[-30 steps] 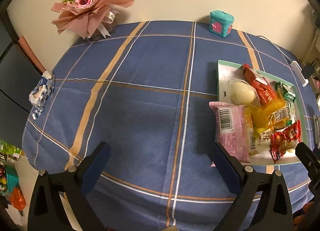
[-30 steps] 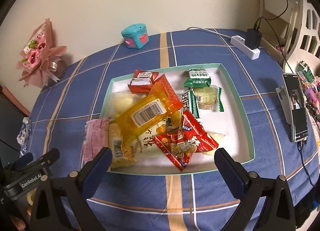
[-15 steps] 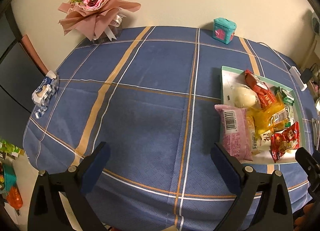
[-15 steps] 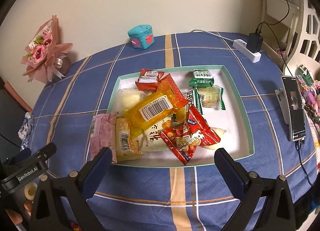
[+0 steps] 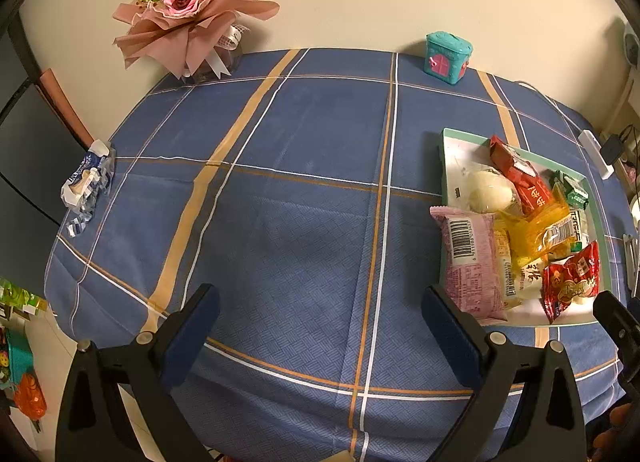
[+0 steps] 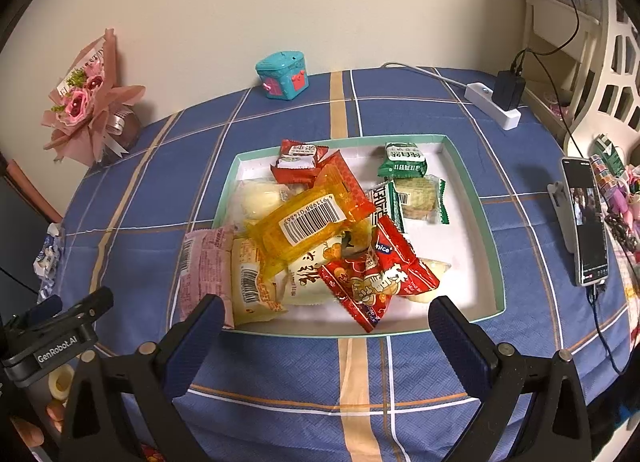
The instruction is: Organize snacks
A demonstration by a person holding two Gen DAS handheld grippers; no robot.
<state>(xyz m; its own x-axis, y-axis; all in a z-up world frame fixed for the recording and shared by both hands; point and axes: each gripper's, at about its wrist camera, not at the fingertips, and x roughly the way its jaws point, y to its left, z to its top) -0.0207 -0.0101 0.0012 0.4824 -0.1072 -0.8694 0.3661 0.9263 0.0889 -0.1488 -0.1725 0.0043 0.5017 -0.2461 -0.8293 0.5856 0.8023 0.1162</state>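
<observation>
A shallow white tray with a teal rim (image 6: 472,198) sits on the blue checked tablecloth and holds several snack packets: a yellow-orange one (image 6: 308,218) on top, a red one (image 6: 376,274), a pink one (image 6: 204,270) hanging over the left rim, green ones (image 6: 402,160) at the back. My right gripper (image 6: 324,326) is open and empty, just short of the tray's near rim. My left gripper (image 5: 320,316) is open and empty over bare cloth, left of the tray (image 5: 446,166). The pink packet (image 5: 468,258) lies near its right finger.
A pink flower bouquet (image 5: 188,10) and a teal toy box (image 5: 446,58) stand at the back by the wall. A crumpled wrapper (image 5: 86,182) lies at the table's left edge. A phone on a stand (image 6: 584,218) and a power strip (image 6: 492,104) are at the right.
Both grippers have drawn back and up from the table, so the tray and bouquet look smaller and farther. Jaws stay open. The snacks have not moved.
</observation>
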